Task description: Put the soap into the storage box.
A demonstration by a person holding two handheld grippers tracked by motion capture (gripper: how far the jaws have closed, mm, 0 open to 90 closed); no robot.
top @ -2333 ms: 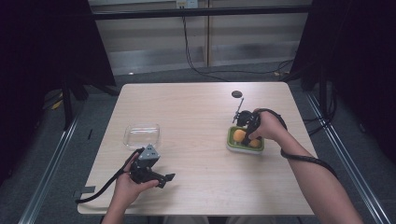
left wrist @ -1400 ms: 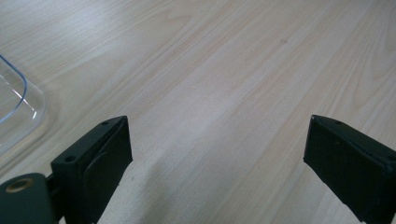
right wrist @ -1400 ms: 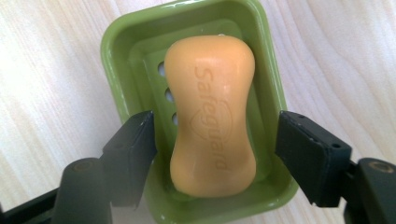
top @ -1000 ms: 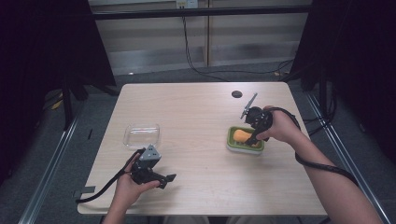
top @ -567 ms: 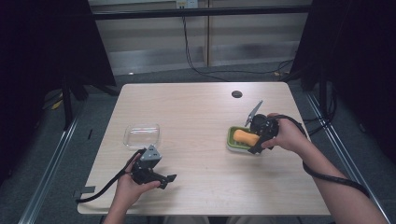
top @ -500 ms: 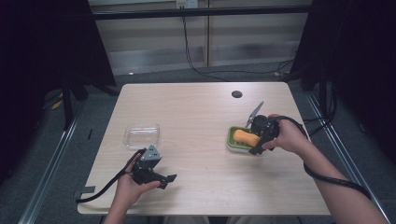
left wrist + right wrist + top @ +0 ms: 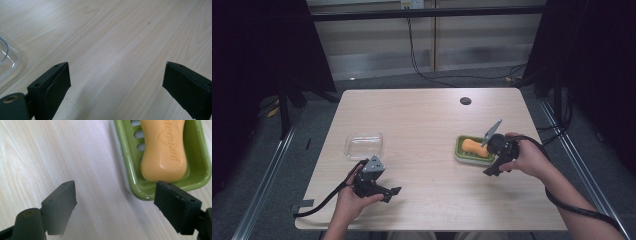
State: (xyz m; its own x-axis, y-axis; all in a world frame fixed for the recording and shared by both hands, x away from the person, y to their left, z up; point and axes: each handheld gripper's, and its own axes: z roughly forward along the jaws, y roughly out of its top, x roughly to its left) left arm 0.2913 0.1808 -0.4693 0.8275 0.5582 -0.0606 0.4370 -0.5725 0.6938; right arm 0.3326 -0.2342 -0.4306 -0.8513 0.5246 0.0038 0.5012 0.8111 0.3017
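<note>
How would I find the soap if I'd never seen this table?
Look to the right side of the wooden table, beside the right gripper. There sits a green soap dish, and the orange soap bar lies inside it. The clear lid on the left holds nothing.

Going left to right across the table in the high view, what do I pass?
Clear plastic lid → left gripper → green soap dish holding the orange soap bar → right gripper.

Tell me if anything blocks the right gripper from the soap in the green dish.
Nothing visible does. The right gripper is open and empty beside the dish, over bare table. The soap lies uncovered inside; only the dish's low rim runs between them.
</note>
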